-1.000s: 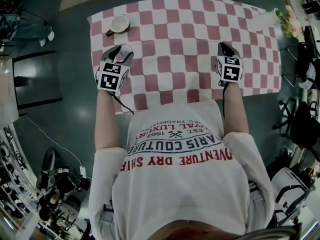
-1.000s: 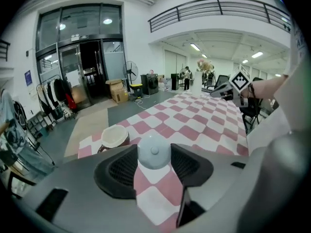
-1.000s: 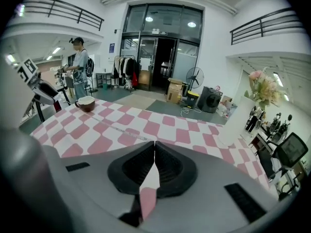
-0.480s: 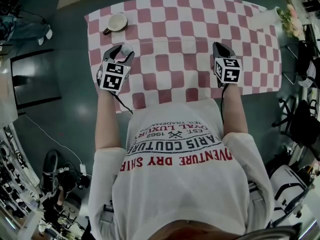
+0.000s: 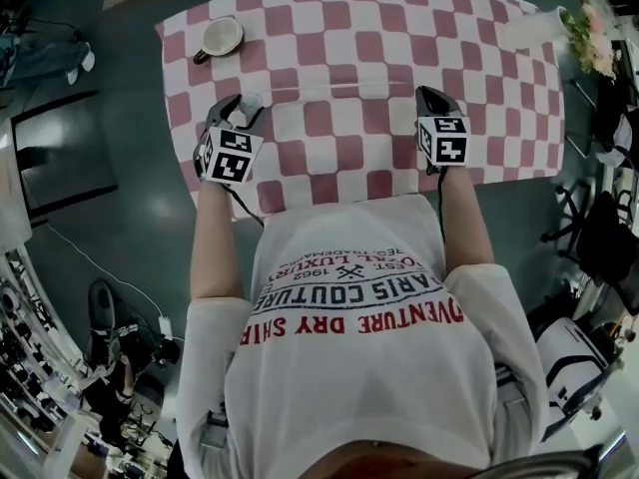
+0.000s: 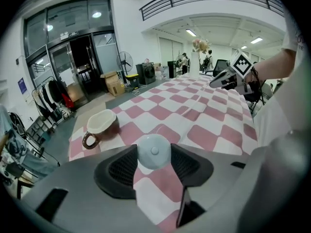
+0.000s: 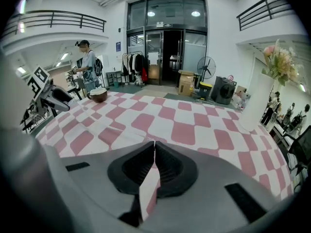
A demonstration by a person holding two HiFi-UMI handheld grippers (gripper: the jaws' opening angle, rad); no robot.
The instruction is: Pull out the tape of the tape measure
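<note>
Your left tool [image 5: 247, 105] is clamped wide on the round tape measure [image 6: 154, 151], tips only. Right tool [image 7: 153, 147] is closed and empty. Yank hard and it'll probably pop out onto the bench [image 5: 399, 58].

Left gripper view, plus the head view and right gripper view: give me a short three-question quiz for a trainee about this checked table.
1. True or false: the right tongs are shut with nothing between them.
2. What are the left tongs closed on? A) a pen B) a round white tape measure C) a spoon
3. Fill in: the mug stands near the table's far ____ corner, by the person's own sides.

Key: 1 true; 2 B; 3 left.
</note>
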